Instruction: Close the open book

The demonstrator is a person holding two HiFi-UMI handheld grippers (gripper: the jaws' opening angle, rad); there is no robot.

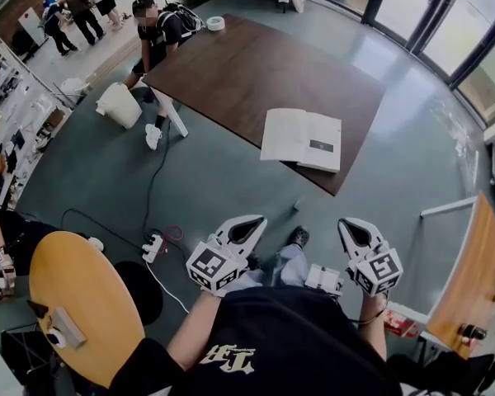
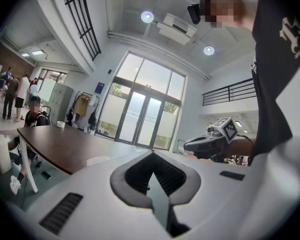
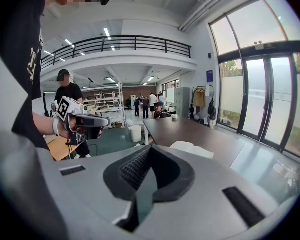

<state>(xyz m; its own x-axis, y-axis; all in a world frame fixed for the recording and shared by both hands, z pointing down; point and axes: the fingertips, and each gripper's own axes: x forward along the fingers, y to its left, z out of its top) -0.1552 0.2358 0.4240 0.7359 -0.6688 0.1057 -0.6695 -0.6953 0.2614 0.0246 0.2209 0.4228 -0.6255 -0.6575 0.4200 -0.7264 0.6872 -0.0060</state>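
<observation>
One long brown table [image 1: 256, 64] fills the far side. The open book [image 1: 302, 139] lies flat at its near right edge. It looks light, with floppy pages and a stiffer cover, so take one cover at its outer edge. Left gripper [image 1: 249, 223] and right gripper [image 1: 352, 226] hang near the person, well short of the book — fingers together, empty.

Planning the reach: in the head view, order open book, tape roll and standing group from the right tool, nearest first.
1. open book, near table edge, ahead of the right tool.
2. tape roll, table's far corner.
3. standing group, beyond the table, far left.
</observation>
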